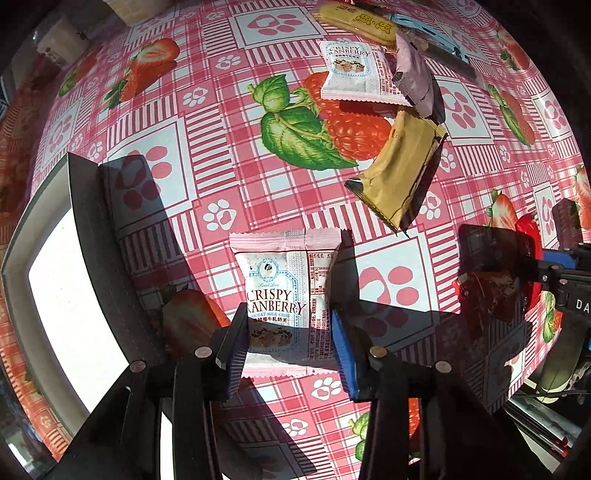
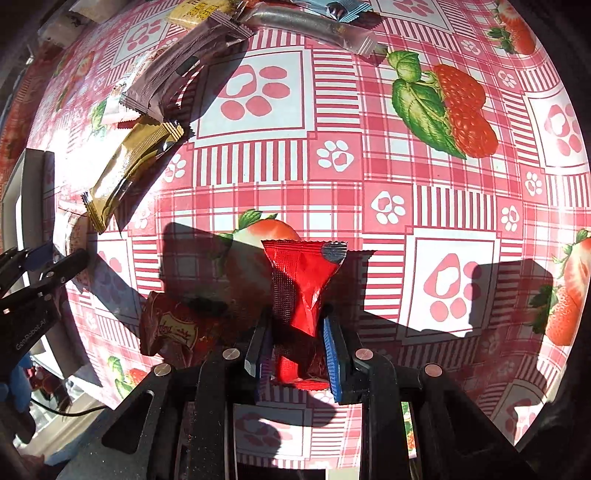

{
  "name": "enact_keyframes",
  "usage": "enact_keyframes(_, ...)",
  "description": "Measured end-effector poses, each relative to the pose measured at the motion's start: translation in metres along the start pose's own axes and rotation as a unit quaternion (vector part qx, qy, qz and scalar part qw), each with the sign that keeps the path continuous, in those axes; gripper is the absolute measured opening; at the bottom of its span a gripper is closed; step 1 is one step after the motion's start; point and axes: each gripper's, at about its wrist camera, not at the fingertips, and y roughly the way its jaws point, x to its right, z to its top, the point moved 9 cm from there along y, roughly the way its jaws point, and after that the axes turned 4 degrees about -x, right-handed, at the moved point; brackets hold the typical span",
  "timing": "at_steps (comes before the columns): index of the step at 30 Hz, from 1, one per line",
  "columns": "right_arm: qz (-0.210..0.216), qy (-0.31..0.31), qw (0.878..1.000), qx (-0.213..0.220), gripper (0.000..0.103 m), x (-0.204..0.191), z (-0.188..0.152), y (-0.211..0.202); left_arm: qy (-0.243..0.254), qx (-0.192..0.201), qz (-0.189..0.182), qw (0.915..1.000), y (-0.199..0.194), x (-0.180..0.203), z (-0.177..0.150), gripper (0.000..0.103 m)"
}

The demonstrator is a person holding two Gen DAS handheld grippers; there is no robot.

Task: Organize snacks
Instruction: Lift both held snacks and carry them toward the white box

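Note:
My left gripper (image 1: pixel 290 345) is shut on a white and pink Crispy Cranberry packet (image 1: pixel 284 295) and holds it above the tablecloth. My right gripper (image 2: pixel 295 347) is shut on a red snack packet (image 2: pixel 304 288), which stands up between the fingers. The right gripper also shows in the left wrist view (image 1: pixel 517 266) at the right edge. A second Crispy Cranberry packet (image 1: pixel 351 70), a gold packet (image 1: pixel 399 170), and a mauve packet (image 1: pixel 413 74) lie farther out.
A white box with a dark rim (image 1: pixel 55 295) stands at the left. A dark red packet (image 2: pixel 173 328) lies left of my right gripper. Yellow, silver and blue packets (image 2: pixel 306 18) lie at the far edge of the strawberry tablecloth (image 2: pixel 406 184).

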Motion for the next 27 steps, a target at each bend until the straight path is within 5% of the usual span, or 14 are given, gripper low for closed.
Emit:
enact_keyframes(2, 0.01, 0.007, 1.0, -0.004, 0.027, 0.009, -0.026, 0.003, 0.001, -0.005, 0.008, 1.0, 0.001, -0.001, -0.014, 0.054)
enact_keyframes(4, 0.025, 0.028, 0.999, -0.008, 0.04, 0.025, -0.055, 0.006, -0.009, -0.014, 0.006, 0.9998, 0.002, -0.002, -0.018, 0.071)
enact_keyframes(5, 0.022, 0.041, 0.999, -0.007, 0.071, 0.04, -0.062, 0.006, -0.013, -0.013, 0.001, 0.9998, 0.002, -0.003, -0.017, 0.078)
enact_keyframes(6, 0.015, 0.051, 0.999, 0.001, 0.088, 0.05, -0.063, 0.004, -0.019, -0.009, 0.001, 0.9998, 0.0, -0.006, -0.015, 0.078)
enact_keyframes(14, -0.031, 0.041, 0.998, -0.022, 0.088, 0.076, -0.054, 0.019, 0.0, -0.013, 0.003, 0.9999, 0.005, -0.018, 0.02, 0.082)
enact_keyframes(17, -0.033, 0.046, 0.998, -0.023, 0.094, 0.084, -0.064, 0.022, 0.015, -0.009, 0.001, 0.9998, 0.007, -0.003, 0.036, 0.091)
enact_keyframes(20, -0.044, 0.043, 0.998, -0.026, 0.102, 0.072, -0.056, 0.018, 0.032, -0.006, 0.005, 0.9995, 0.017, 0.022, 0.026, 0.102)
enact_keyframes(22, -0.042, 0.047, 0.998, -0.027, 0.102, 0.073, -0.059, 0.017, 0.035, -0.001, 0.006, 0.9994, 0.025, 0.033, 0.0, 0.103)
enact_keyframes(27, -0.039, 0.046, 0.998, -0.019, 0.103, 0.076, -0.055, 0.014, 0.034, 0.006, 0.004, 0.9994, 0.018, 0.052, 0.0, 0.103)
